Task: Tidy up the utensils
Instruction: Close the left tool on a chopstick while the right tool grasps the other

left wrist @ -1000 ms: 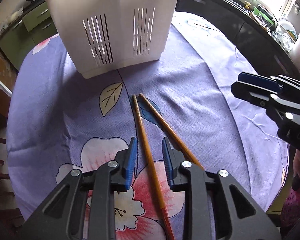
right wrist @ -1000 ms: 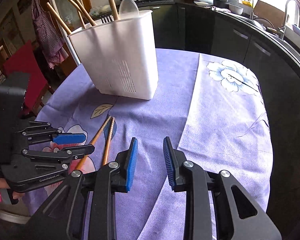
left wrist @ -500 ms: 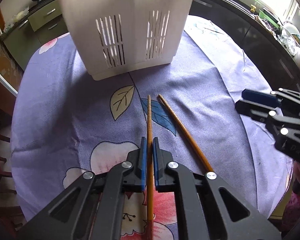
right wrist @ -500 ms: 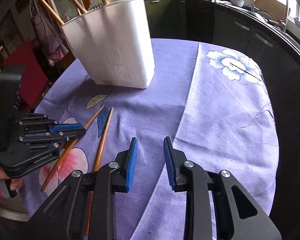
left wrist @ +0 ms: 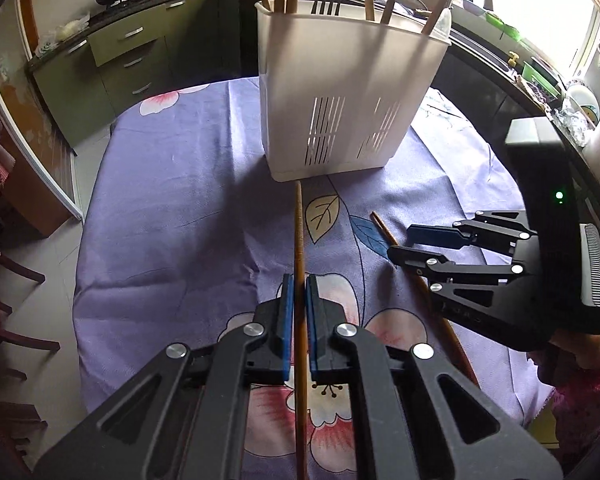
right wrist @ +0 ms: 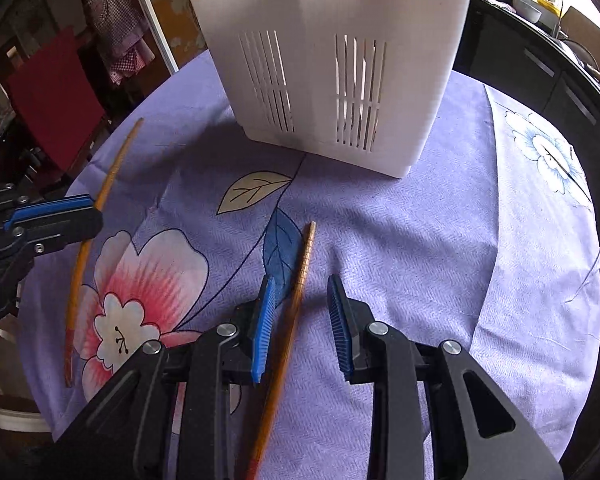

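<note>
A round tabletop (left wrist: pixel 172 184) is covered by a lilac cloth printed with pink and white flowers and leaves. A tall white plastic utensil caddy with slotted vents (left wrist: pixel 348 92) is stood upright toward the far side of it; several wooden chopsticks and a dark utensil are seen rising above its rim in the left wrist view. The left tool (left wrist: pixel 296 296) is closed, its blue pads clamped on a slim orange-brown wooden chopstick (left wrist: pixel 299 232), whose tip is pointed toward the foot of the caddy, just short of it. The right tool (right wrist: pixel 302 312) is held with its blue ribbed pads apart, placed astride a second orange-brown wooden chopstick (right wrist: pixel 300 280) that is laid flat on the cloth beside a blue leaf; neither pad is pressed against it. In the right wrist view the left tool is seen at the left edge with its chopstick gripped. A dark kitchen counter is seen behind the tabletop.
</note>
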Demonstrator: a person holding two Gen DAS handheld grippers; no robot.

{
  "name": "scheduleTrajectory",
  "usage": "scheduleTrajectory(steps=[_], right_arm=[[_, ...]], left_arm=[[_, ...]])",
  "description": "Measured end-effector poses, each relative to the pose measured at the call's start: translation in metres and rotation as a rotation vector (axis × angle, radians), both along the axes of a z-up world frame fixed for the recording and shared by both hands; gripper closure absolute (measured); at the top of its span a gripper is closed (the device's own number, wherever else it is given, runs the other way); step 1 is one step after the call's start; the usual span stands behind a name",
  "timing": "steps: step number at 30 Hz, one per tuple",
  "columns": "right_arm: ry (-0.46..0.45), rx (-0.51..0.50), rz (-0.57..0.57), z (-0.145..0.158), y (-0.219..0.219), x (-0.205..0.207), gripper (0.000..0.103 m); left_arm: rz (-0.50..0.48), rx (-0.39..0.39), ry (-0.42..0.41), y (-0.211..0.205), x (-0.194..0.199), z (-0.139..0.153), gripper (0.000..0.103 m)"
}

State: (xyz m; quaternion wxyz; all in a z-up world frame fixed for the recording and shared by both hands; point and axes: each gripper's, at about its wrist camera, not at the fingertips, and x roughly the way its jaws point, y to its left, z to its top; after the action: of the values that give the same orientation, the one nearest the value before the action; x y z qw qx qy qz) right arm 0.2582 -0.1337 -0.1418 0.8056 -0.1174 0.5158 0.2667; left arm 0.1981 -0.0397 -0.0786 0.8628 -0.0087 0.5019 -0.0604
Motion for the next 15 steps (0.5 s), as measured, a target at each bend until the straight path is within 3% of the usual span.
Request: scheduleTrajectory(steps=[3, 6, 10, 15], right_arm=[[-0.029, -0.036, 0.002, -0.001, 0.007, -0.002, 0.078], [-0.029, -0.036, -0.001, 0.000, 0.008, -0.003, 0.095], [-0.052, 0.010, -0.020, 0.012, 0.000, -0.006, 0.097], [-0.100, 0.114, -0.036, 0.054, -0.023, -0.016, 0.097]], left_arm=[[-0.004, -0.009, 0.000, 0.003, -0.002, 0.000, 0.097], [-0.009, -0.014, 0.003, 0.002, -0.002, -0.003, 0.097], [-0.012, -0.022, 0.002, 0.001, -0.001, -0.004, 0.097], [-0.014, -0.022, -0.013, 0.002, -0.002, 0.003, 0.097]])
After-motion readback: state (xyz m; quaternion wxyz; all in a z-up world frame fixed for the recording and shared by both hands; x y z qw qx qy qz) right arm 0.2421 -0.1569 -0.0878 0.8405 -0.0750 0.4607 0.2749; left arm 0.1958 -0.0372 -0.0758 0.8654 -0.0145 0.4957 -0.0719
